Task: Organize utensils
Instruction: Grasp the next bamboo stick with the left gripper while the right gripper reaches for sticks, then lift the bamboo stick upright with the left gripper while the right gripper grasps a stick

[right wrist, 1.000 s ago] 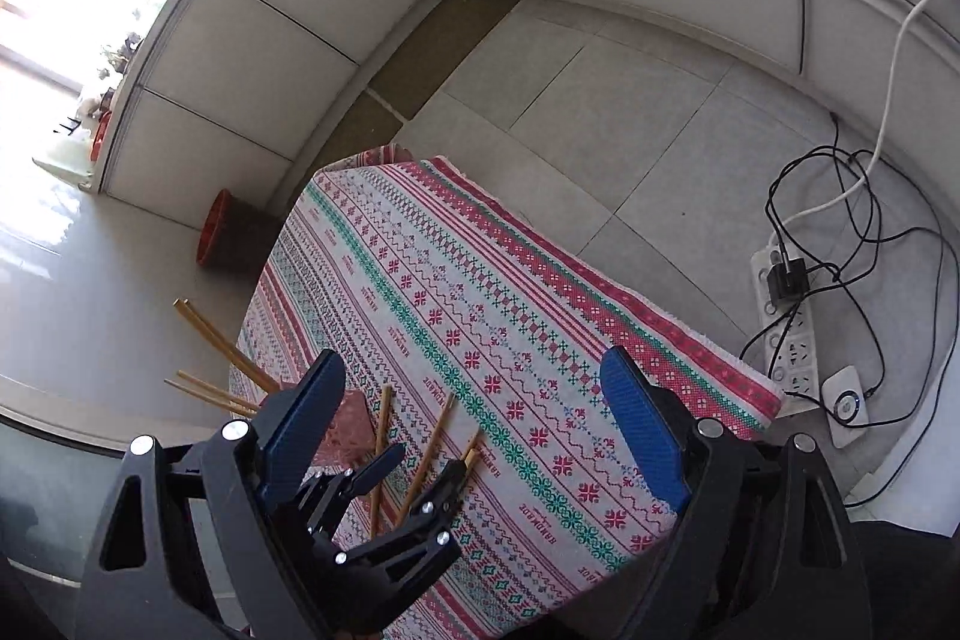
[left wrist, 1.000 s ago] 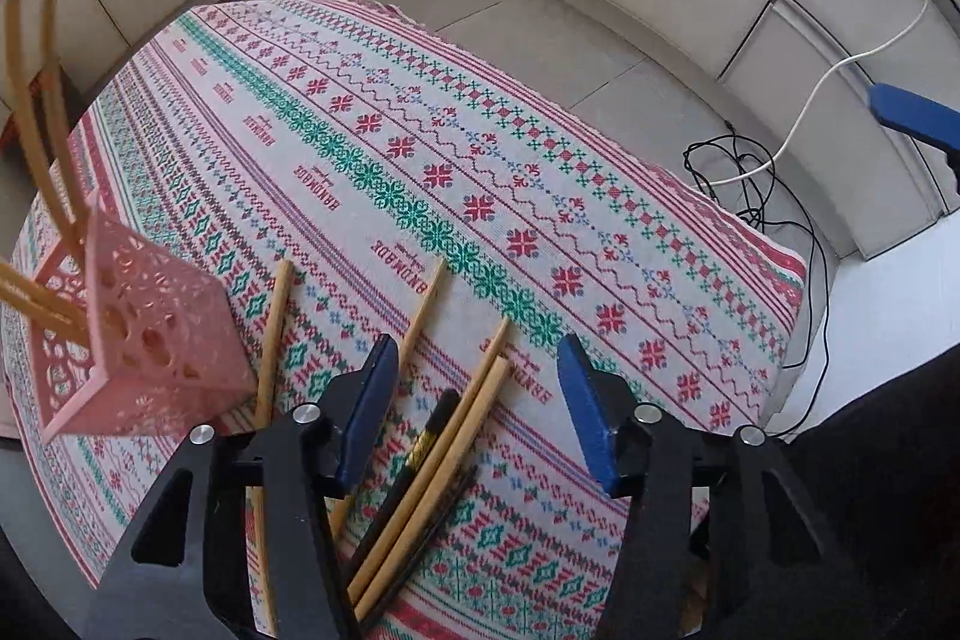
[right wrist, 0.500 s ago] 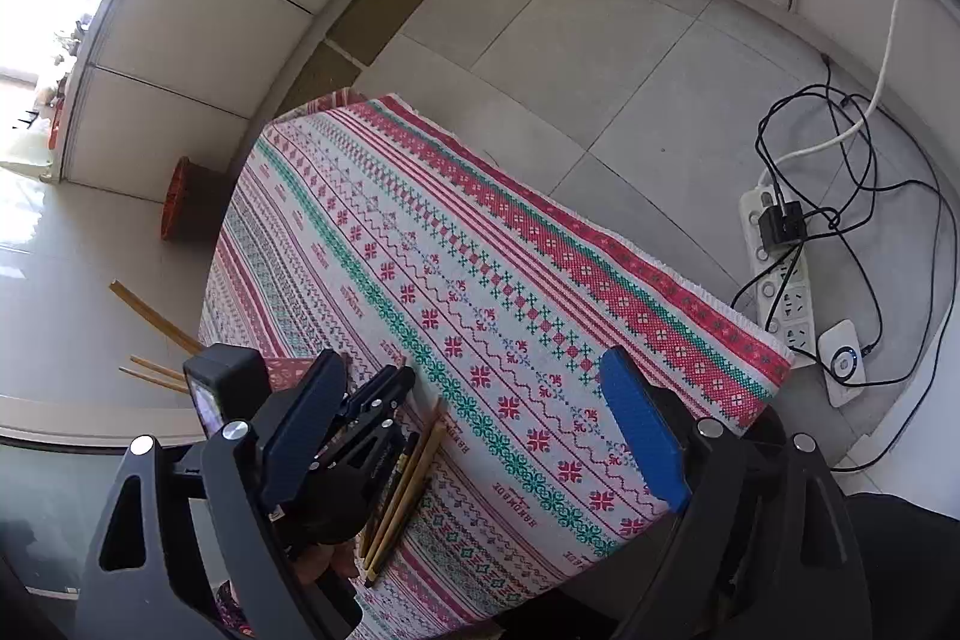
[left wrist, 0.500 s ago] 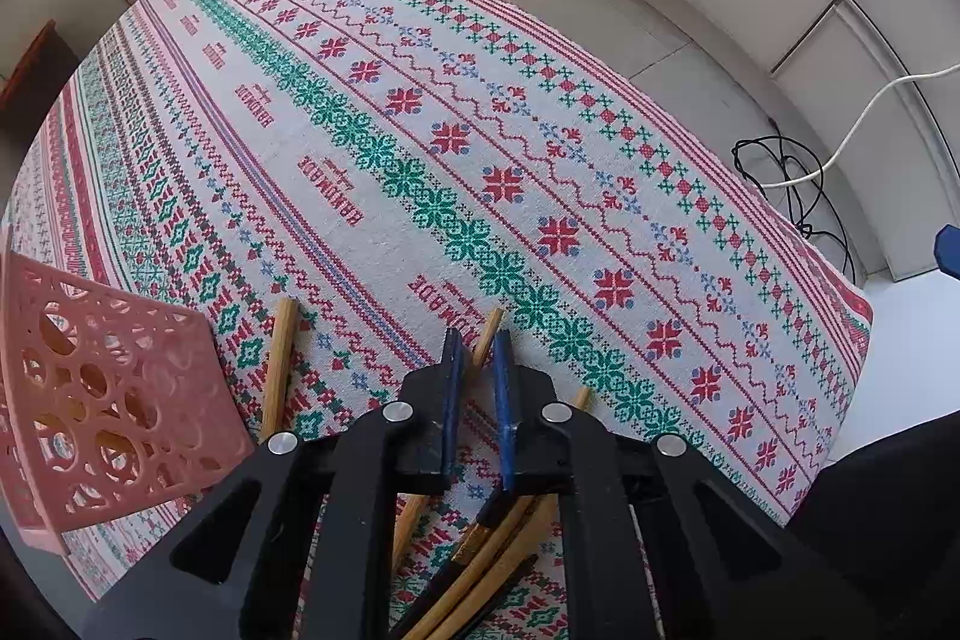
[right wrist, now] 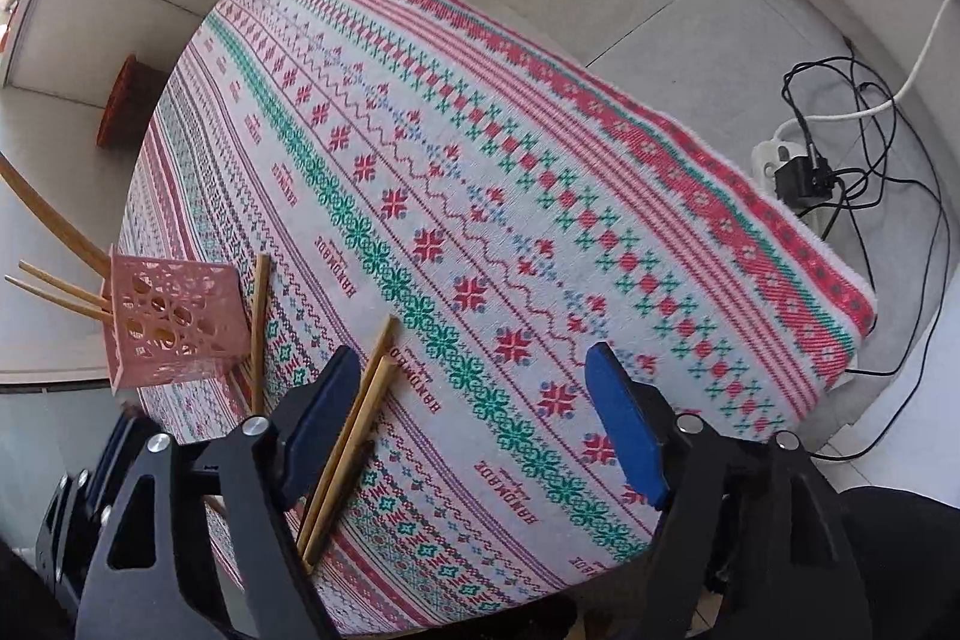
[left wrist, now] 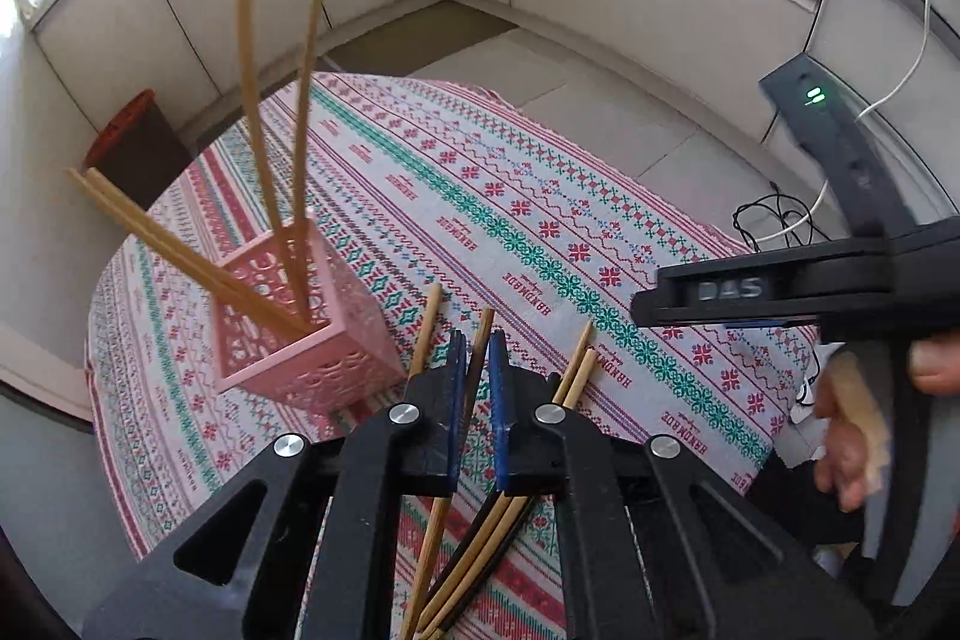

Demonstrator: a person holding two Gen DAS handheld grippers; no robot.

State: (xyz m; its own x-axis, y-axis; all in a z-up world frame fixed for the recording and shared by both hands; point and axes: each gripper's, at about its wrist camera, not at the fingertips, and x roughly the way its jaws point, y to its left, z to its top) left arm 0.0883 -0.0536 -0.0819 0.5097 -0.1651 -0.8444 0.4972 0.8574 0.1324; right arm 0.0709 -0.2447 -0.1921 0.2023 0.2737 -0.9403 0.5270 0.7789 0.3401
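Note:
My left gripper (left wrist: 473,349) is shut on a dark-shafted chopstick (left wrist: 478,347) with a wooden tip, held above the cloth. A pink perforated holder (left wrist: 306,316) stands to its left with several wooden chopsticks (left wrist: 273,172) leaning in it; it also shows in the right wrist view (right wrist: 174,322). More wooden chopsticks (left wrist: 573,361) lie on the cloth near my fingers. My right gripper (right wrist: 474,400) is open and empty over the tablecloth, with a pair of chopsticks (right wrist: 354,418) beside its left finger (right wrist: 318,412). The right gripper body (left wrist: 840,280) shows at the right of the left wrist view.
A red, green and white patterned tablecloth (right wrist: 510,172) covers the table. A power strip with cables (right wrist: 804,172) lies on the floor beyond the right table edge. A red-rimmed dark bin (left wrist: 129,148) stands by the far wall.
My left gripper closed on a chopstick and lifted it, tilting up so the pink holder and room come into view. My right gripper moved down closer to the cloth and stayed open.

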